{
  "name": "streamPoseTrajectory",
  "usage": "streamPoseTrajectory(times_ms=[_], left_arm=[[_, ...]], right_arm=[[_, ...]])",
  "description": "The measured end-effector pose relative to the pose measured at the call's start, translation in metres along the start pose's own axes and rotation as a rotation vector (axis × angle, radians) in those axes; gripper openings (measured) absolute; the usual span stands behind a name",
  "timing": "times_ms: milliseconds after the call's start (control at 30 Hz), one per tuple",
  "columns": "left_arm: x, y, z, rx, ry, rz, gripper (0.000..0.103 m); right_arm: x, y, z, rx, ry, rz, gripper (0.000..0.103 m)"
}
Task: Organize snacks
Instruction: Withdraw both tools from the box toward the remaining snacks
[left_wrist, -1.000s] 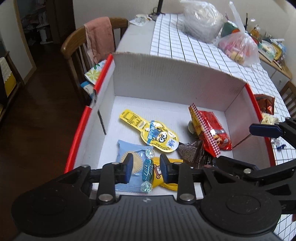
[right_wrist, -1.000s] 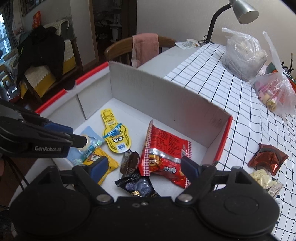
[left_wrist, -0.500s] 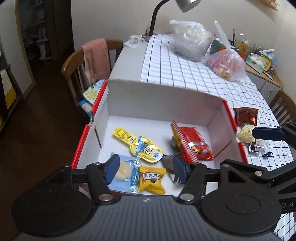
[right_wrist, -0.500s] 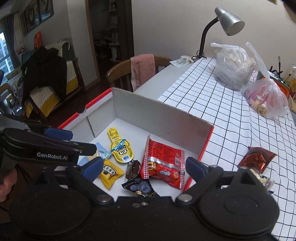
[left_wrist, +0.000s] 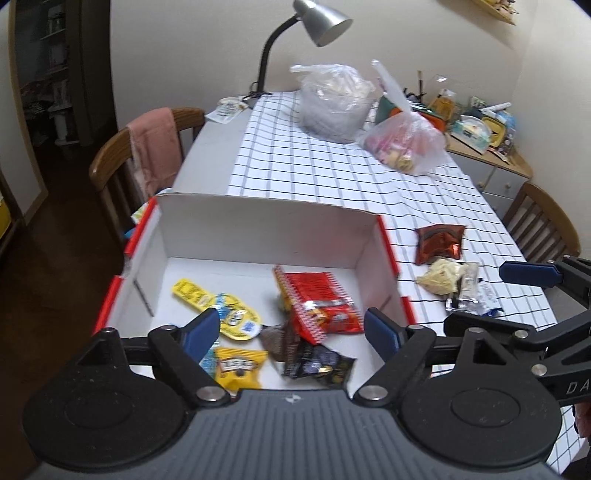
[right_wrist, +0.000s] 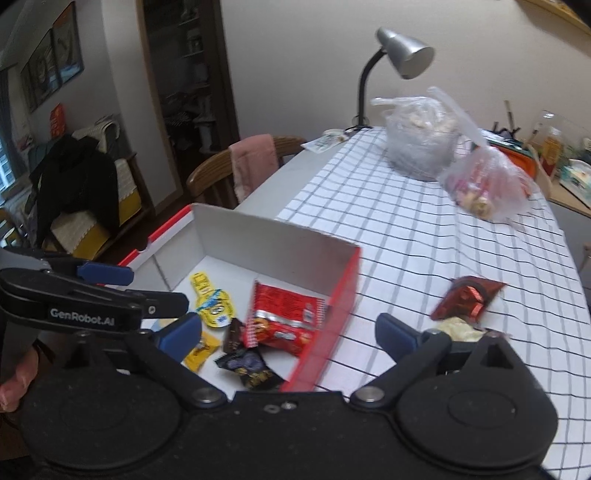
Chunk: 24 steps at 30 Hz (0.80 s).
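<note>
A white cardboard box with red edges (left_wrist: 258, 229) (right_wrist: 273, 240) sits on the table and holds several snacks: a red checkered bag (left_wrist: 321, 306) (right_wrist: 284, 314), a yellow minion pack (left_wrist: 221, 310) (right_wrist: 212, 304), a yellow packet (left_wrist: 238, 369) and a dark wrapper (left_wrist: 317, 365) (right_wrist: 247, 365). My left gripper (left_wrist: 291, 332) is open and empty above the box's near side. My right gripper (right_wrist: 288, 332) is open and empty over the box's right wall. A red-brown foil pack (left_wrist: 439, 242) (right_wrist: 467, 297) and pale wrapped snacks (left_wrist: 443, 275) (right_wrist: 458, 328) lie on the cloth right of the box.
Two plastic bags (left_wrist: 336, 101) (left_wrist: 404, 142) and a desk lamp (left_wrist: 317, 26) stand at the far end of the checked tablecloth (left_wrist: 314, 166). A wooden chair with a pink towel (left_wrist: 151, 151) is left of the table. Another chair (left_wrist: 543, 225) is at right.
My left gripper opened, dropped the small candy into the box, and pulled up and back. My right gripper also rose and shifted right, toward the loose snacks.
</note>
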<state>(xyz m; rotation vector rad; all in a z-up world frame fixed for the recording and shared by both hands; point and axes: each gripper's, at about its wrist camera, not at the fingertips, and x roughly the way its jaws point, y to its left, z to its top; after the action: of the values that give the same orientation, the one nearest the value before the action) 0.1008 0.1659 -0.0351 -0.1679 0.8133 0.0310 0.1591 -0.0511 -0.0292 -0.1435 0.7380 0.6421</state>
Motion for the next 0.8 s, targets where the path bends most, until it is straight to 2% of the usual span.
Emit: streamPoseTrajectory(times_ms=[233, 367, 533, 800], left_arm=[[0.007, -0.041, -0.001, 0.024, 0.014, -0.054, 0.087], [0.013, -0.066, -0.002, 0.033, 0.023, -0.078, 0.098], [0.023, -0.099, -0.003, 0.043, 0.031, -0.108, 0.098], [0.041, -0.16, -0.001, 0.079, 0.043, -0.145, 0.098]], right_arm=[[-0.019, -0.044, -0.022, 0.071, 0.003, -0.016, 0.103], [-0.032, -0.07, -0.037, 0.102, 0.007, -0.019, 0.103], [-0.049, -0.104, -0.051, 0.131, -0.007, -0.014, 0.103], [-0.062, -0.163, -0.07, 0.113, 0.029, -0.125, 0.103]])
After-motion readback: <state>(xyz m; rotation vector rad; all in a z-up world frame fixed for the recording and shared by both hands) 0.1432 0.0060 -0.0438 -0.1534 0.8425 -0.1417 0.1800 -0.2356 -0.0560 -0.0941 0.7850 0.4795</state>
